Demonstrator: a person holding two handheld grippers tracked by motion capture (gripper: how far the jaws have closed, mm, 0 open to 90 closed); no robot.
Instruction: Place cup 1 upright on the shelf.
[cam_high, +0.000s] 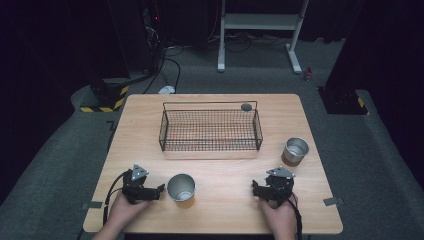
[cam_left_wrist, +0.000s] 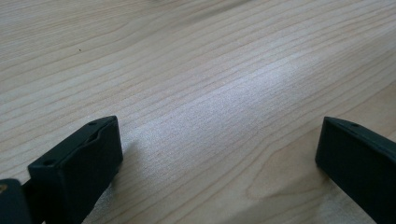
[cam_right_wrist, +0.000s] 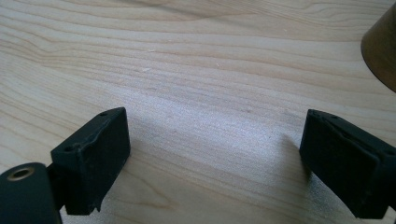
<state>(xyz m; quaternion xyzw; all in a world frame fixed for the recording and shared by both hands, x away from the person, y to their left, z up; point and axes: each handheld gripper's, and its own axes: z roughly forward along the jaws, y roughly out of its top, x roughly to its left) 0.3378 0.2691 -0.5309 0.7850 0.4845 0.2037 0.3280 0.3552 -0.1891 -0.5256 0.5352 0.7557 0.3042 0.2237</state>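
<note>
Hands low at near edge, left gripper (cam_high: 161, 189) jaws spread wide, empty, just beside near cup (cam_high: 181, 187). Right gripper (cam_high: 255, 189) wide too, empty. Far cup (cam_high: 295, 151) stands right. Basket (cam_high: 210, 131) holds no cup; judged: nothing started, both cups left.

the wooden table (cam_high: 300, 107) has a light top with fine grain lines. on it, toward 12 o'clock, stands a black wire basket (cam_high: 210, 131), long and open at the top. a small dark round thing (cam_high: 246, 106) sits at the basket's far right corner; what it is, i cannot tell. beyond the table, at 12 o'clock, a white metal frame (cam_high: 260, 22) stands on the grey floor (cam_high: 50, 165). at 10 o'clock lie black cables (cam_high: 167, 62) and a block with yellow and black stripes (cam_high: 107, 97).
</note>
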